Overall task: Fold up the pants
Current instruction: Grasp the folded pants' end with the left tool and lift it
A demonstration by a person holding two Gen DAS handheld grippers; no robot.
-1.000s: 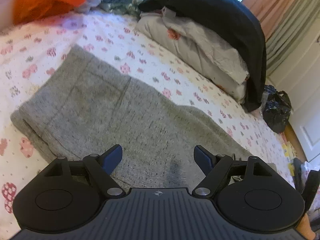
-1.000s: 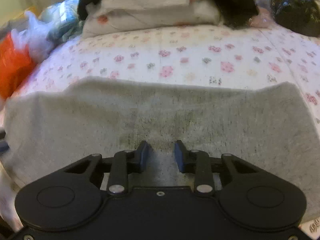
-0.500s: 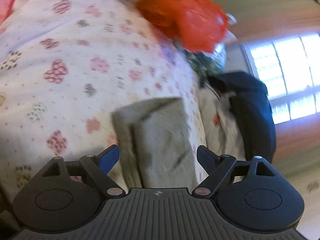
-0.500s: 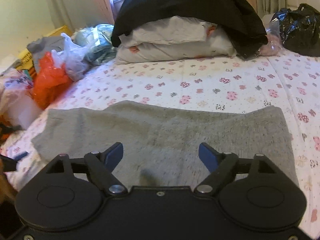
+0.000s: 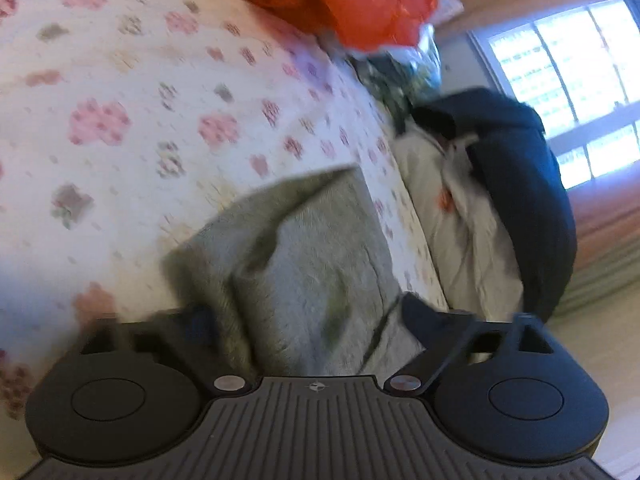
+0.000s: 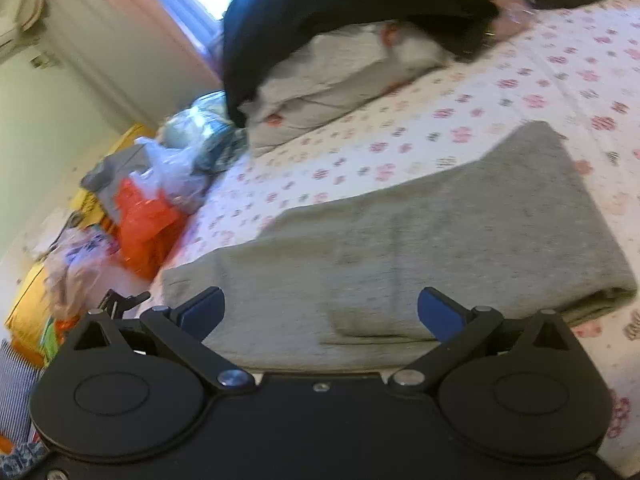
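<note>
The grey pants lie folded lengthwise in a long strip across the flowered bedsheet. In the left wrist view one end of the pants reaches in between my left gripper's fingers. Those jaws are closing, and the blur hides whether the pads touch the cloth. My right gripper hovers over the near edge of the strip. Its jaws are opening wide, with nothing held between them.
An orange plastic bag and clear bags lie at the bed's far left end. White pillows under a dark garment fill the head of the bed. A yellow box stands beside the bed. A window is behind.
My left gripper rolled, moved to the end of the pants, and its jaws came closer together. My right gripper went from nearly shut to wide open and drew back while tilting.
</note>
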